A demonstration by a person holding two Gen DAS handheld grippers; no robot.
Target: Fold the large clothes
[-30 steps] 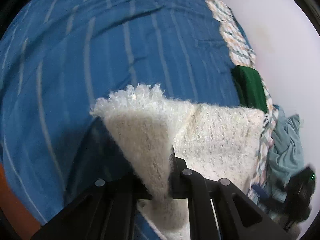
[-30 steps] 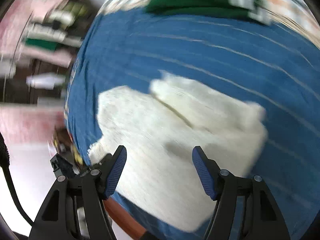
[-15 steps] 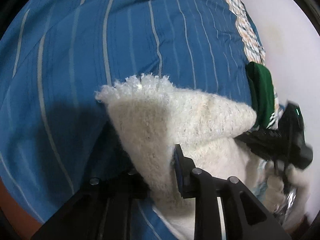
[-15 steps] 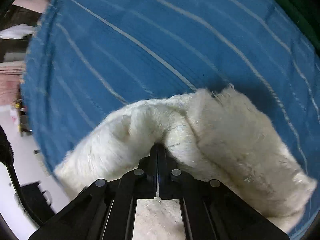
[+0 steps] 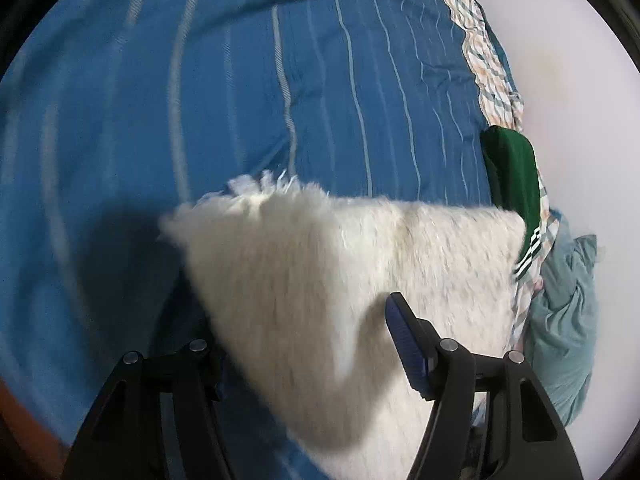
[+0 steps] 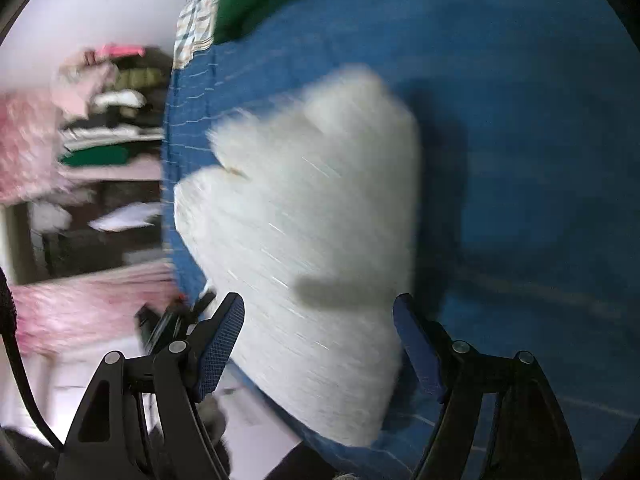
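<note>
Both hand-held grippers, left [image 5: 304,344] and right [image 6: 320,336], gape over white sweater [image 5: 340,272]; shelves [image 6: 100,128] only rightward

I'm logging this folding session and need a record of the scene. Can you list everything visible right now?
white fluffy garment: one, white, lying folded on the bedspread, in front of both grippers
striped bedspread: one, blue with pale stripes, covering the bed
green garment: one, dark green with white stripes, at the bed's far edge by the wall
plaid cloth: one, checked beige and teal, along the bed's edge
light blue garment: one, pale blue-grey, bunched beside the plaid cloth
shelves of clothes: blurred, mixed pink, white, green, beyond the bed
left hand-held gripper: one, black with blue pads, open over the white garment
right hand-held gripper: one, black with blue pads, open over the white garment
</note>
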